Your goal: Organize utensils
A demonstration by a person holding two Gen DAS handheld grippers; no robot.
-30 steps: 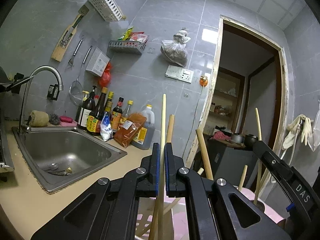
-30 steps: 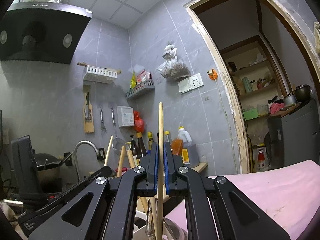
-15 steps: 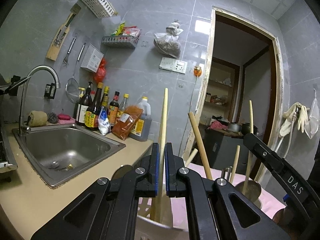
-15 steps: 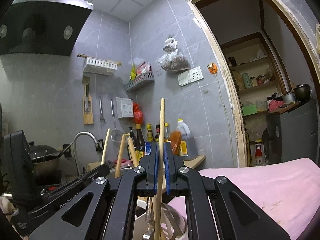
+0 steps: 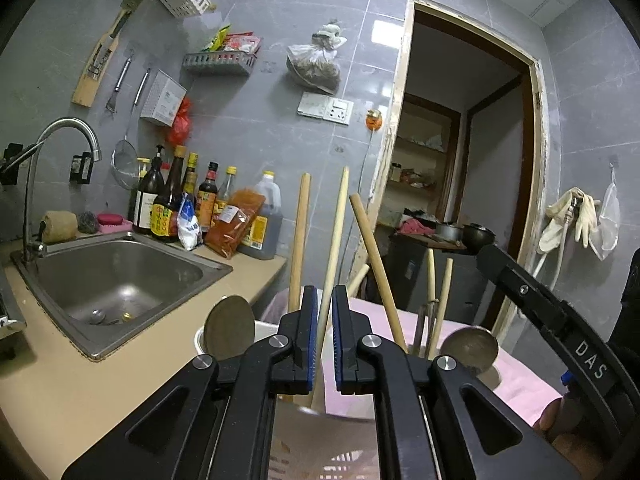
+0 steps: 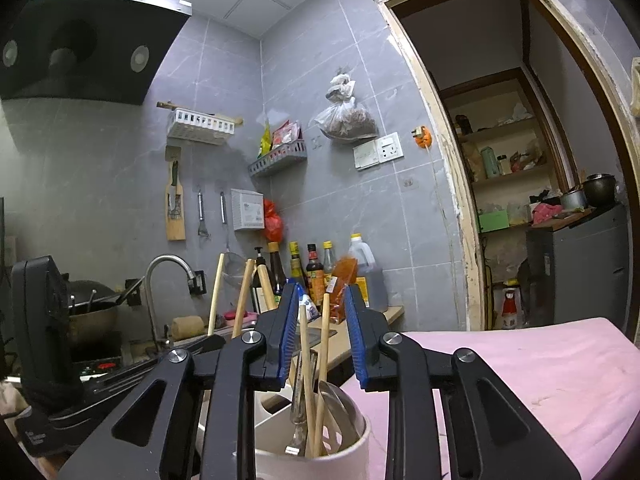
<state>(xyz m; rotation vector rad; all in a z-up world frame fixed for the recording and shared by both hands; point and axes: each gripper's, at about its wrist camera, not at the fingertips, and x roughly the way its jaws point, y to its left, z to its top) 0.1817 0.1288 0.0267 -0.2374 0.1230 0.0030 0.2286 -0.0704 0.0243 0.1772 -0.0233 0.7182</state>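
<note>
Standing near-upright in the white holder [image 6: 320, 456], long axes toward 12 o'clock, the wooden sticks [image 6: 325, 360] are bounded by its rim, with open air above. The right gripper [image 6: 322, 336] is seen spread wide around two sticks, gripping nothing. The left gripper [image 5: 325, 336], clamped 0.5 s ago, is now parted slightly around one stick [image 5: 335, 240].

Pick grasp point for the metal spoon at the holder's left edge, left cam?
Grip the round metal spoon across its thin bowl edges, coming down from above: the bowl stands upright, handle buried in the white utensil holder. Left gripper is nearest.
</note>
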